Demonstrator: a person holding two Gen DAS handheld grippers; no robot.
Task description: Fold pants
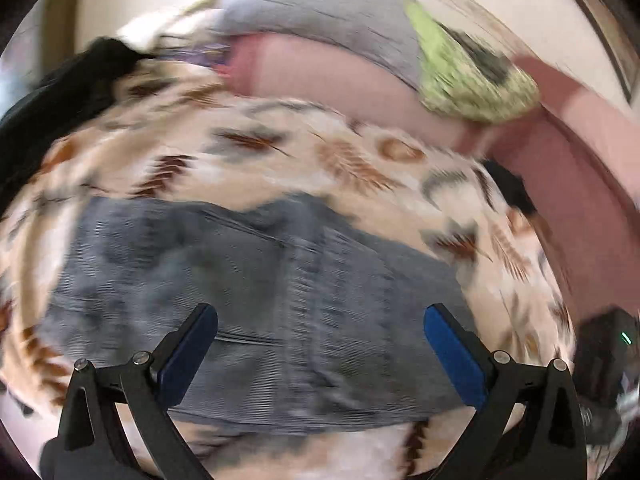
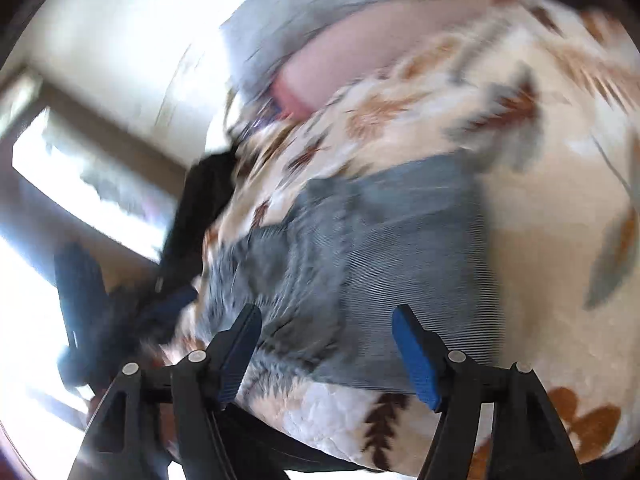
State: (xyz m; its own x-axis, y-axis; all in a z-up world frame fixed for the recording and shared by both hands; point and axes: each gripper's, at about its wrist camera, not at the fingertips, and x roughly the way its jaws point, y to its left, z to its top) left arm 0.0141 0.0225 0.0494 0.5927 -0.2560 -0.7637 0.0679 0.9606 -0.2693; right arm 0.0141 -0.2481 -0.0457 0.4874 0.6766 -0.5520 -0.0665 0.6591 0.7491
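Observation:
Grey-blue jeans lie folded and flat on a cream bedspread with a brown leaf print. My left gripper hovers over them, its blue pads spread wide with nothing between them. In the right wrist view the same jeans lie near the bed's edge. My right gripper is open above their near part, and its pads do not press on the cloth. Both views are blurred.
At the head of the bed lie a pink pillow, a grey pillow and a green cloth. A black garment lies at the left edge. A dark device sits at the right. A bright window is beyond the bed.

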